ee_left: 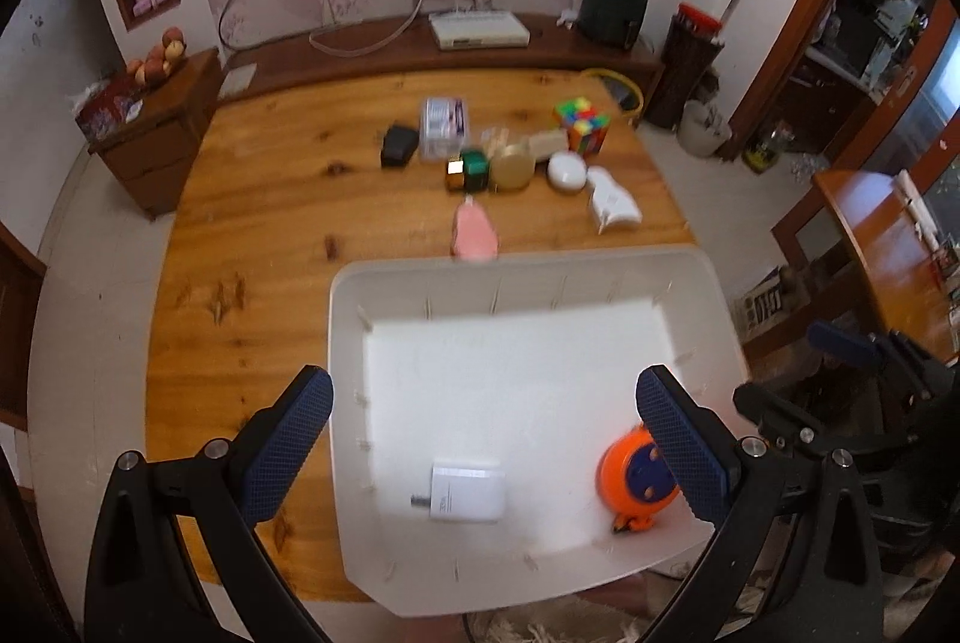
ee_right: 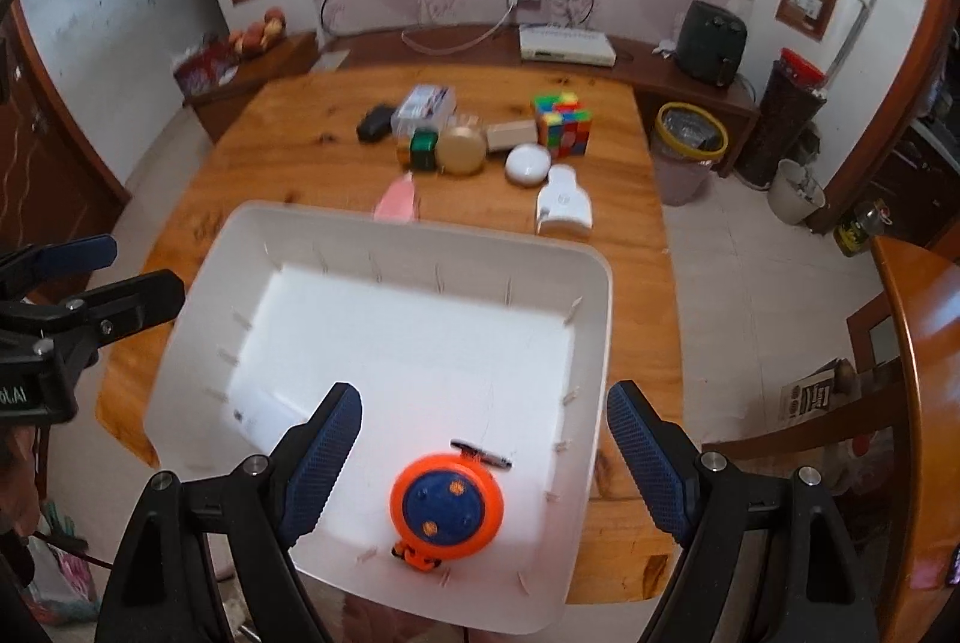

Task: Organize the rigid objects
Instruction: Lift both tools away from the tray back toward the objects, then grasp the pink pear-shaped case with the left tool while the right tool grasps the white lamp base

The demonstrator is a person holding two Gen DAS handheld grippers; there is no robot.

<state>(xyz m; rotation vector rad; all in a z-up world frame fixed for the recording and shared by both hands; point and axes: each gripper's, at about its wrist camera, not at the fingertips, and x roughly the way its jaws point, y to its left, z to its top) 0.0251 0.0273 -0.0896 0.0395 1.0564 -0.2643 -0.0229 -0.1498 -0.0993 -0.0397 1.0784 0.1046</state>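
The left gripper (ee_left: 483,439) and the right gripper (ee_right: 483,460) are both standing wide open and carrying nothing, hanging over the near end of the white bin (ee_left: 345,337), which is sitting on the wooden table (ee_left: 270,199) and already holding a white charger block (ee_left: 468,490) and an orange tape reel (ee_right: 445,505). Beyond the bin's far rim the remaining pieces are waiting in a cluster: a pink item (ee_left: 474,235) just behind the rim, a white bottle (ee_right: 563,208), a white round puck (ee_right: 527,165), a gold round tin (ee_right: 459,150), a green cube (ee_right: 423,149) and a colourful puzzle cube (ee_right: 564,124). These are looking light, stiff and smooth, so I judge the boxy ones are best pinched across flat opposite faces, while the round tin and puck are likely calling for a centred grip across their widest part to avoid slipping.
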